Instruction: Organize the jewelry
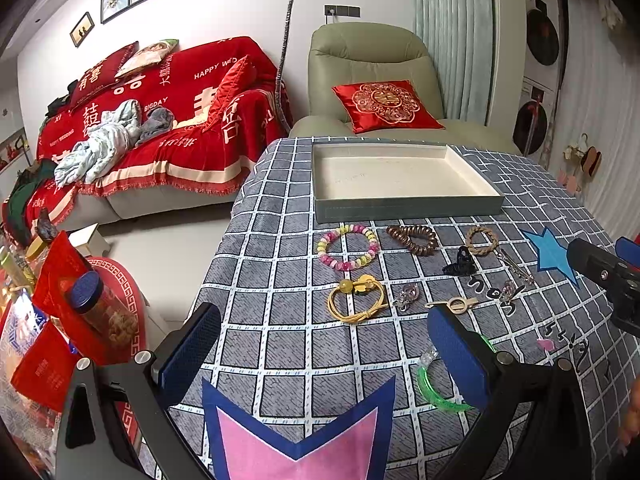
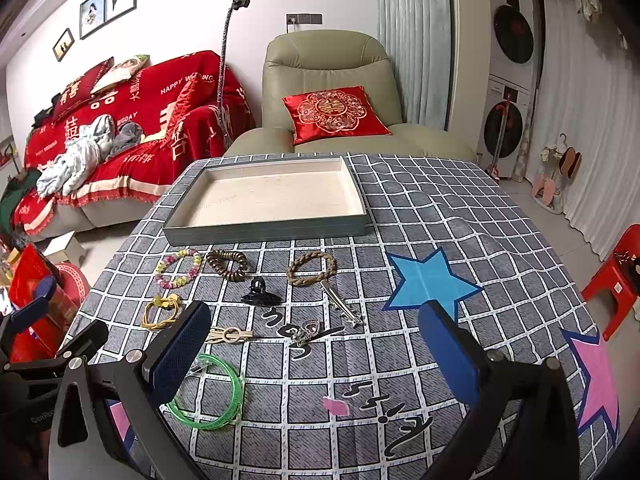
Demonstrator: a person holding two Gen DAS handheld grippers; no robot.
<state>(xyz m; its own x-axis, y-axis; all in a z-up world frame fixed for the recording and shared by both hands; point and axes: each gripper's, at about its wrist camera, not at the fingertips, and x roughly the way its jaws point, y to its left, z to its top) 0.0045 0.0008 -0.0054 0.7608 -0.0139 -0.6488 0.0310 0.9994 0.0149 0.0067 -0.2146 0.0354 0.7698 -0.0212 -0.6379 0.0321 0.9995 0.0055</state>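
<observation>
I hold my left gripper [image 1: 324, 354] and right gripper [image 2: 316, 352] above the checked tablecloth [image 2: 420, 216], both with fingers spread apart and empty. Near my tools lies a green bangle [image 2: 216, 394]. Farther out sit a yellow cord bracelet [image 1: 356, 298], a black claw clip [image 2: 259, 294] and a beaded bracelet [image 1: 348, 247]. The tray [image 2: 264, 228] stands beyond them, at the far side.

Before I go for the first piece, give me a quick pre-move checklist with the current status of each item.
1. Tray empty, ready to receive: ok.
2. Left gripper open, holding nothing: ok.
3. Right gripper open, holding nothing: ok.
4. Jewelry apart for single picks: not ok; heart charm and silver clip lie close together.
5. Green bangle clear of fingers: cannot tell; partly hidden.
</observation>
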